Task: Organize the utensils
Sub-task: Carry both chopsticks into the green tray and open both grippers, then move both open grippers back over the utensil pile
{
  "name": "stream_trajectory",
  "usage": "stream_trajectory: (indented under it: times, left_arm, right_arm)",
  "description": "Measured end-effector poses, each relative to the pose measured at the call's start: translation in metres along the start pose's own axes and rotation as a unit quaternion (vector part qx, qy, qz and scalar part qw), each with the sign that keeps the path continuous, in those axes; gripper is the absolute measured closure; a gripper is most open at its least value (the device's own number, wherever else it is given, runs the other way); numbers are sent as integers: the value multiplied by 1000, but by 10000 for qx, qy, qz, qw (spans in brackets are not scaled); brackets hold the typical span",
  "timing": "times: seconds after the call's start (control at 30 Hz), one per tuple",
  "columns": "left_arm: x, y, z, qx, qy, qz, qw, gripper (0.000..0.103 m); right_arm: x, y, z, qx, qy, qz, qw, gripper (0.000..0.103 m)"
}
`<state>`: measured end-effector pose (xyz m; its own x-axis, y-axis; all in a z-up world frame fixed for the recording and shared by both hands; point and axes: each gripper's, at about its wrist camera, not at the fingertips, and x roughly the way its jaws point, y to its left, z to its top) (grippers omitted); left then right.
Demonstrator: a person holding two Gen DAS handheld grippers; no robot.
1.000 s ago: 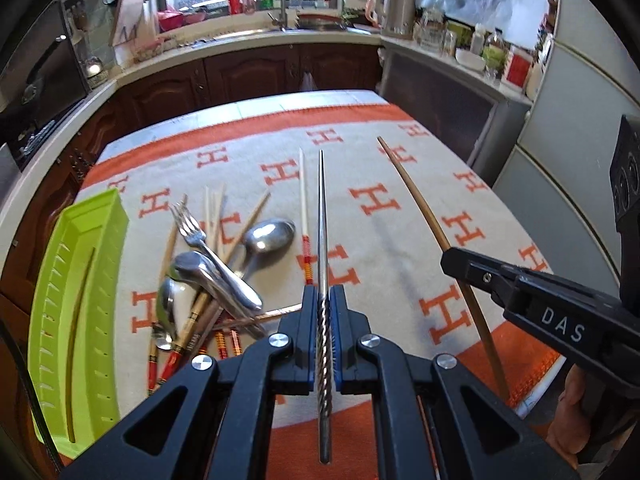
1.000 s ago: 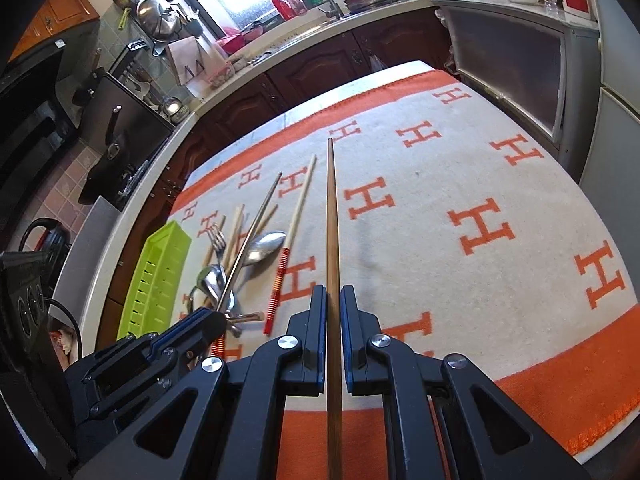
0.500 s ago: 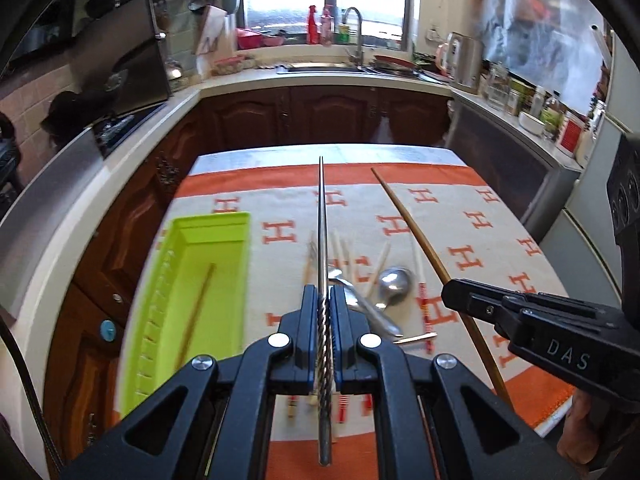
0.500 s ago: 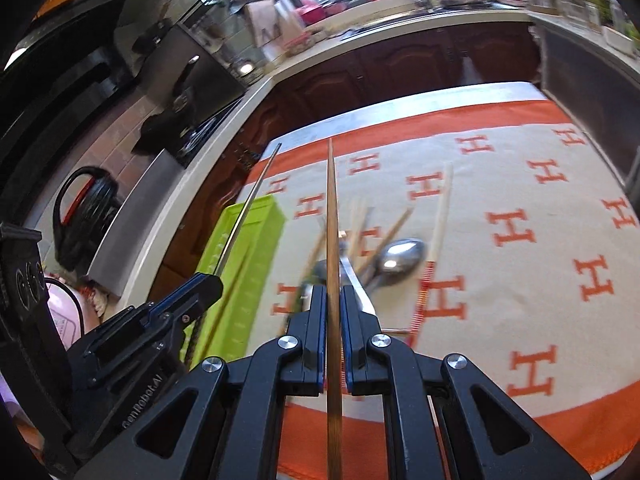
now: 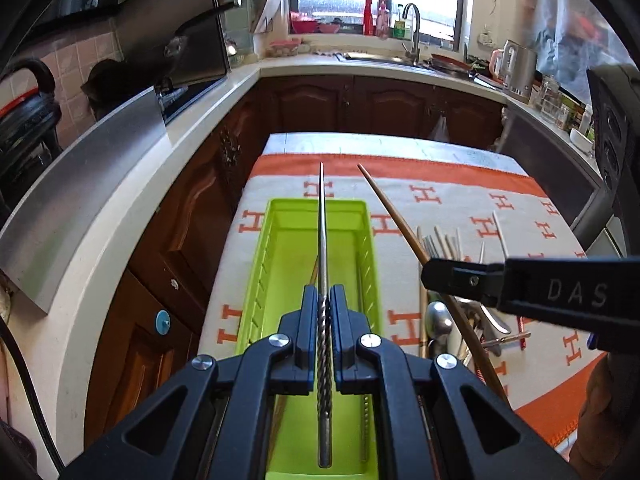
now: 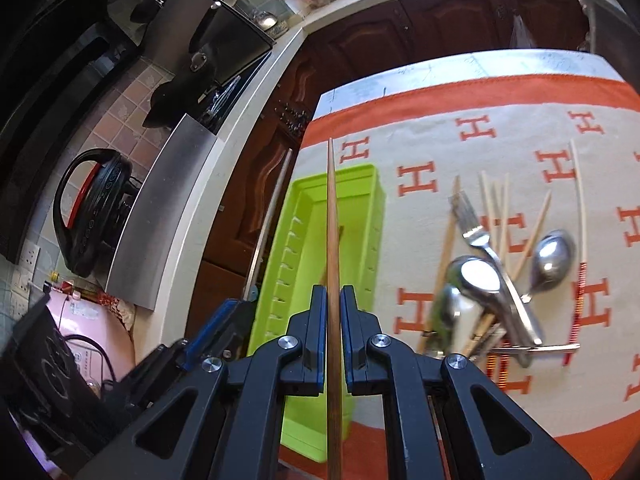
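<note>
Left gripper: clamps twisted steel chopstick above lime plastic tray.
Right gripper: pinches long wooden chopstick.
Remaining: cutlery pile rightward, unsorted.

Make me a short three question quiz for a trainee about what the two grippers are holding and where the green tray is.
1. True or false: the left gripper is shut on a metal chopstick.
2. What does the right gripper hold? A) a fork B) a wooden chopstick C) a spoon
3. Fill in: in the left wrist view, the held chopstick points along the length of the green ____.

Key: 1 true; 2 B; 3 tray.
</note>
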<state>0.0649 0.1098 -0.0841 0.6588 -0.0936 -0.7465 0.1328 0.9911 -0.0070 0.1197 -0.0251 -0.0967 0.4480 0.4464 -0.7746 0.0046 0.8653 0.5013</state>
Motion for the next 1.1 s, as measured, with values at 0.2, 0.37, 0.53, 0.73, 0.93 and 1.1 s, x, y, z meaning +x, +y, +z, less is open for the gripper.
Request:
stream_trajectory:
  times: [0.2,0.37,0.53,0.73,0.93,1.1]
  left_arm:
    - [28,18,-7,-171,359,-223,9990,99]
    - [40,23,-11,-223,464,-257,9983,99]
    - [48,26,-12,-215,520,-272,9980,99]
    - [46,32,-12,-317,546,-305,9975,98]
    - [41,32,-14,-302,559,-353,9974,98]
    - [37,26,-14,-304,576,-416,9970,95]
  right_arm:
    - [39,8,6,193,198,-69,9996,96]
    - [64,-6,9,501,337,-145,9981,96]
    - [79,-12,10,679,444,-175,9966,95]
    - [84,-10,5,658,513,-211,9963,76]
    - [75,-11,1,505,476,-280,9972,76]
    - [64,-22,-1,477,430,-375,9972,76]
